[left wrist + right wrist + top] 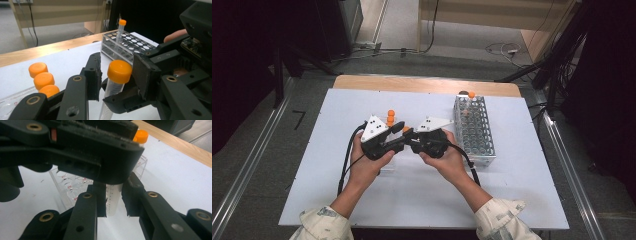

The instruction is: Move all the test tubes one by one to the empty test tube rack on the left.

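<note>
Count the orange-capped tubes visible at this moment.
5. One tube sits between the two grippers' jaws; three capped tubes lie side by side on the table to its left; one stands upright in the metal rack. Others may be hidden behind the grippers.

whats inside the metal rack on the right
One orange-capped tube stands upright in a far hole of the metal rack. The other holes facing the camera look empty; the lower tier and the tube's bottom are hidden behind the rack's wall.
</note>
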`<state>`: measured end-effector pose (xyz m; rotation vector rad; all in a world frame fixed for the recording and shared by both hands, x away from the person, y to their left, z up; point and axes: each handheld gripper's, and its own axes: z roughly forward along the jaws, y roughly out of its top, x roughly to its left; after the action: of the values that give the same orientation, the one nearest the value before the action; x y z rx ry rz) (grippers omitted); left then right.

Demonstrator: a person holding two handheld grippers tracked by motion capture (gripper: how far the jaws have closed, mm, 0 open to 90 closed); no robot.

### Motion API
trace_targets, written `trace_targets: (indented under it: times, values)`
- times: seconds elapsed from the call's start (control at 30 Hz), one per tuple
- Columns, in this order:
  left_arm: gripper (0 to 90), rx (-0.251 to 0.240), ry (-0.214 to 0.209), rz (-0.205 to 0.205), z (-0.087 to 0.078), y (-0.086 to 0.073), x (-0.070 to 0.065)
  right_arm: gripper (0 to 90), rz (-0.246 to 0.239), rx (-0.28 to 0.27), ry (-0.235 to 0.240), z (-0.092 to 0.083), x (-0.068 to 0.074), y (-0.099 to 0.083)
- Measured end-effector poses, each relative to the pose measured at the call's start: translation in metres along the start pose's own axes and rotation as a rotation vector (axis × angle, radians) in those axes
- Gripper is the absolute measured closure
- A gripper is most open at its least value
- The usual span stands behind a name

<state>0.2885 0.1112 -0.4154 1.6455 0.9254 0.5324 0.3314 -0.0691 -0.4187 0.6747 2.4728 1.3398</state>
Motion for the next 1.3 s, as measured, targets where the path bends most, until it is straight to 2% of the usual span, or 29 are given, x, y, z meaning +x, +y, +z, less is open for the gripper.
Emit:
trace_targets:
  times: [0.33,0.8,0.9,1.13,1.3]
  values:
    - [67.6,0.008,-0.004,0.02,0.0022,-0.002,-0.0016,72.3,0.001,0.003,0.002,-0.0001,0.0002,-0.0001]
    - [70.5,-0.001,-0.014,0.028,0.0007,-0.0019,-0.001,71.3,-0.003,-0.002,0.0,-0.0014,0.002,-0.0009]
    - [70.7,-0.008,-0.02,0.024,0.0004,-0.0014,-0.0016,63.9,0.001,-0.015,0.014,-0.003,0.0029,-0.0016]
    - [70.7,-0.008,-0.019,0.021,0.0002,-0.0012,-0.0018,44.6,0.009,-0.026,-0.005,-0.0033,0.0042,-0.0058]
    - [70.7,-0.009,-0.017,0.011,-0.0007,-0.0007,-0.0007,27.5,0.026,-0.029,-0.009,-0.0022,0.0039,-0.0068]
